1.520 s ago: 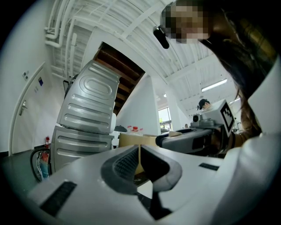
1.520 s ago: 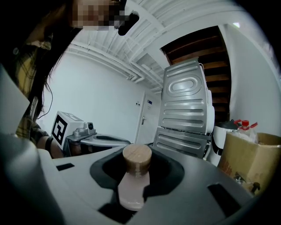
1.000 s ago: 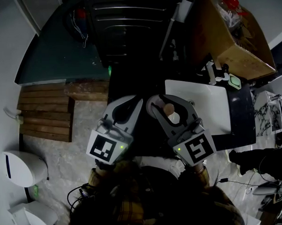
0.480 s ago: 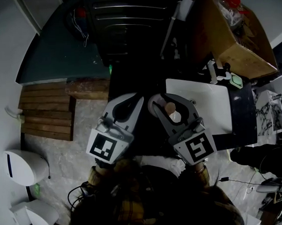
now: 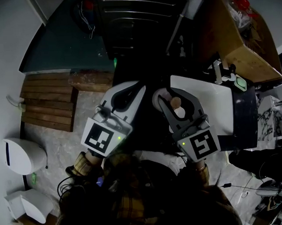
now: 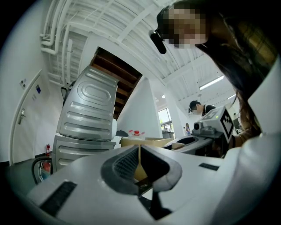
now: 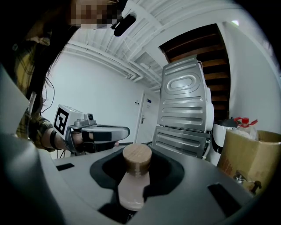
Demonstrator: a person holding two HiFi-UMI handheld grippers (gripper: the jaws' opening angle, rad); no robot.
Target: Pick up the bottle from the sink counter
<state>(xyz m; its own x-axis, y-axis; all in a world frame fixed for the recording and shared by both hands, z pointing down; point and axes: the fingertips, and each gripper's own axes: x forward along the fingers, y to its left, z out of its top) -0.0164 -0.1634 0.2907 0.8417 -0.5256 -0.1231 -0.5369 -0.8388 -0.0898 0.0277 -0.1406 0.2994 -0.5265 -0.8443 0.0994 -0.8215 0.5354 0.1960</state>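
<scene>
Since a moment ago, everything in the head view has slid slightly to the right and both tools sit a touch lower in the picture. The grip itself looks unchanged. The right tool [image 5: 173, 96] pinches the bottle [image 7: 134, 178], its jaws standing part-way apart because the bottle's body fills the gap between them.

The bottle is off the white worktop [image 5: 215, 111]. It is carried in front of the person's chest, and in the head view it sits about over that worktop's near-left edge. It lies along the jaws with its cap [image 7: 137, 159] toward their tips, and the broader cap probably helps stop it sliding back through the pinch. The pickup looks done, with the bottle held clear of everything.

The left tool [image 6: 139, 150] has its jaws pressed together on nothing. It is held just beside the right one, apparently only parked out of the way.

The bottle is small, with a pale pinkish-white body that looks smooth and slightly flattened, topped by a round cap the colour of light wood. A cardboard box [image 5: 240, 40] stands beyond the worktop.
</scene>
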